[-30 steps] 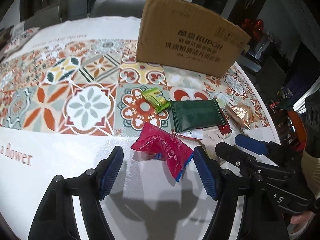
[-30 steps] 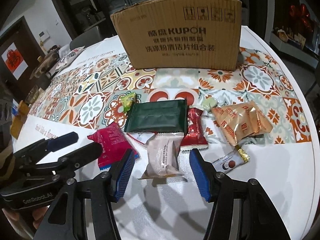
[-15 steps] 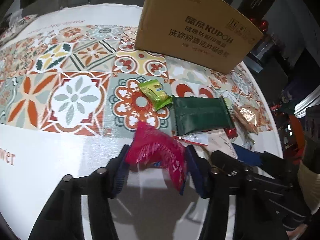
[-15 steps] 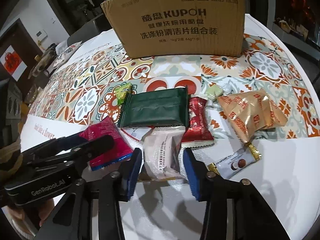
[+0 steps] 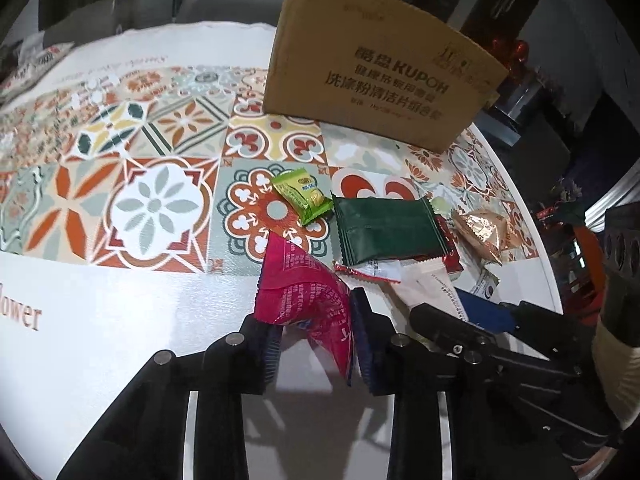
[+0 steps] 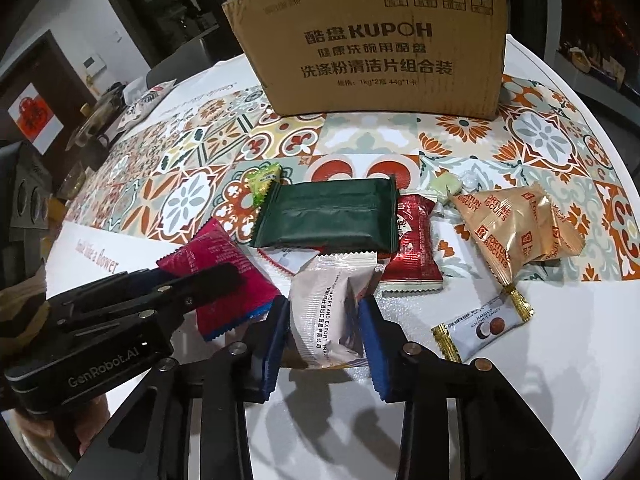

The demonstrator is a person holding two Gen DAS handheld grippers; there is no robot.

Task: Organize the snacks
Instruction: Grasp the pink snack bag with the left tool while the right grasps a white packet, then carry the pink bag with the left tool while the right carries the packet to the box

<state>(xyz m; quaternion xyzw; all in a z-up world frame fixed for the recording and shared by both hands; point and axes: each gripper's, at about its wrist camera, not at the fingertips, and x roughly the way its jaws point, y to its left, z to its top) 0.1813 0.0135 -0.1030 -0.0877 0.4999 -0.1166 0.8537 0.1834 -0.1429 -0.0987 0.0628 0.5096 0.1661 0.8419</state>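
My left gripper (image 5: 316, 336) pinches the pink packet (image 5: 308, 292), right gripper (image 6: 324, 332) squeezes the white packet (image 6: 328, 312), both low over the table (image 6: 400, 420) w/ the cardboard box (image 6: 372, 40) behind. Risk: slick foil slipping out, or grippers colliding, they're v. close.

Round white tabletop (image 6: 460, 408) is wearing a colorful tile-pattern cloth, with a grey chair (image 5: 224, 4) sitting behind it. A dark door (image 6: 44, 92) is showing a red paper decoration (image 6: 34, 116) (room's pretty dim).
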